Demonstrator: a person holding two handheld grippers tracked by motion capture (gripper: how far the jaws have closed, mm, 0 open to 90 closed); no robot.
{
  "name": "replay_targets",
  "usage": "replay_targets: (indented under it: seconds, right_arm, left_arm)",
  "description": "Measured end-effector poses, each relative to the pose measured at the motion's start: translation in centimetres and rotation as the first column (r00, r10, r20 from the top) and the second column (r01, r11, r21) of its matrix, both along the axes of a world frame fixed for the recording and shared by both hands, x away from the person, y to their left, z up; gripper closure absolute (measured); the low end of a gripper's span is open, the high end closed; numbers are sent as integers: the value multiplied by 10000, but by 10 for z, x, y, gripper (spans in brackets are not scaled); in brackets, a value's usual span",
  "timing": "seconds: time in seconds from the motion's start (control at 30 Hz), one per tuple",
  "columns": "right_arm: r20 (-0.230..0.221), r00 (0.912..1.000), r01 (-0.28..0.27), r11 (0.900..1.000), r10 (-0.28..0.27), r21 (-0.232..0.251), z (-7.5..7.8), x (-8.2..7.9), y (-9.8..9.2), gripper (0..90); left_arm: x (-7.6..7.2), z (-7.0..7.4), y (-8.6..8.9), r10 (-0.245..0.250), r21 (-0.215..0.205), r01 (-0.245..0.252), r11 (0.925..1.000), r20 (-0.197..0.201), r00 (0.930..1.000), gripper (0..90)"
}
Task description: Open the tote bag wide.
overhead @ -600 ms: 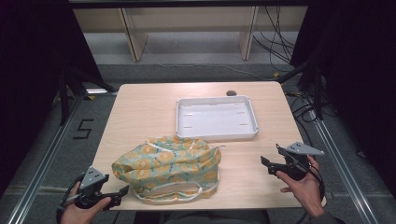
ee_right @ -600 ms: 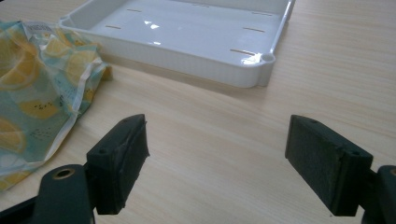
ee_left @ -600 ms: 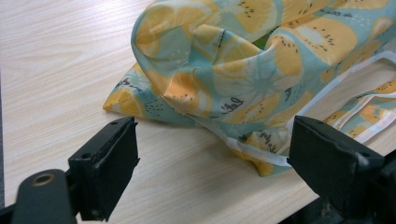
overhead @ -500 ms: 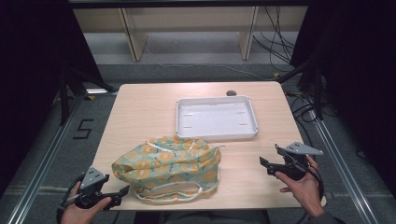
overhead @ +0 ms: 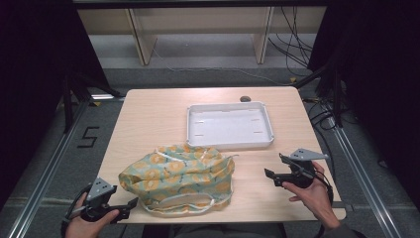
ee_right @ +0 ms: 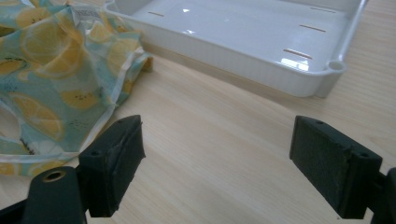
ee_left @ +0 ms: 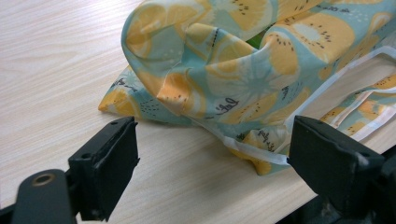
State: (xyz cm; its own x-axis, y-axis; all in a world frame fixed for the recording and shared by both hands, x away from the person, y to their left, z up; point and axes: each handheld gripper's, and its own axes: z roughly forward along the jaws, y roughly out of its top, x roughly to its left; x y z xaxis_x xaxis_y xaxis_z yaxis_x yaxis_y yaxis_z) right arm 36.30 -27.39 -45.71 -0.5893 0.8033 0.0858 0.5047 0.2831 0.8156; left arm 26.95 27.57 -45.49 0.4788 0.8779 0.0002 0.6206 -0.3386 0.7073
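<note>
A crumpled cloth bag (overhead: pixel 179 177) printed with yellow citrus slices on pale blue lies at the table's front centre, its white handles (overhead: pixel 185 204) toward the front edge. My left gripper (overhead: pixel 130 206) is open at the front left corner, jaws pointing at the bag's near left side; the bag (ee_left: pixel 243 74) lies just beyond the tips of my left gripper (ee_left: pixel 212 158). My right gripper (overhead: pixel 276 169) is open at the front right, apart from the bag. Between the jaws of my right gripper (ee_right: pixel 217 158) is bare wood, with the bag (ee_right: pixel 56 65) to its left.
A shallow white tray (overhead: pixel 270 124) with nothing in it stands behind the bag, right of centre; the tray (ee_right: pixel 308 86) lies just ahead of my right gripper. A small dark object (overhead: pixel 244 98) lies at the far edge. Cables and shelf legs lie on the floor beyond.
My right gripper has shifted slightly left toward the bag. The left gripper and the bag have not visibly moved.
</note>
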Motion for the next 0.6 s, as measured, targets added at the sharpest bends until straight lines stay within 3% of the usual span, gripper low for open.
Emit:
replay_targets:
  seconds: [0.1,0.2,0.23,0.3,0.33,0.37,0.4,0.43,0.47,0.5,0.53,0.57,0.6]
  right_arm:
    - [-299,9993,-210,9998,207,-69,2,1,8,192]
    - [-71,9979,-640,9976,639,-281,2,7,17,209]
    - [-244,9955,-927,9951,920,-335,3,8,21,214]
    - [-247,9949,-984,9950,980,-147,2,8,27,215]
    - [-117,9901,-1400,9900,1398,-191,1,12,36,211]
    - [-117,9901,-1400,9900,1398,-191,1,12,36,211]
    - [-413,9847,-1694,9855,1690,-75,1,13,46,209]
    - [-413,9847,-1694,9855,1690,-75,1,13,46,209]
    - [-123,9818,-1897,9816,1895,-230,1,17,49,204]
    - [-158,9776,-2102,9772,2098,-287,1,17,54,204]
    - [-47,9726,-2323,9722,2323,-296,1,19,61,199]
    - [-47,9726,-2323,9722,2323,-296,1,19,61,199]
    - [-117,9666,-2561,9662,2559,-290,0,19,68,192]
  left_arm:
    - [1,-1,0,-48,-73,48,10000,-10,10000,151]
    - [1,-2,-2,118,-331,-114,9994,121,9999,152]
    - [1,-2,-1,54,-225,-52,9997,100,9999,151]
    - [1,-1,-1,57,-157,-56,9999,54,10000,152]
    - [1,-1,0,-47,-51,47,10000,5,10000,152]
    - [1,-1,0,-47,-51,47,10000,5,10000,152]
    - [1,-2,-2,166,-263,-164,9995,83,9998,152]
    - [1,-2,-2,166,-263,-164,9995,83,9998,152]
    - [1,-2,-3,242,-290,-239,9993,85,9997,152]
    - [1,-3,-3,299,-382,-294,9988,113,9995,151]
    - [2,-2,-1,-54,-5,54,10000,-53,10000,152]
    - [2,-2,-1,-54,-5,54,10000,-53,10000,151]
    - [2,-2,-2,-4,-14,4,10000,-65,10000,152]
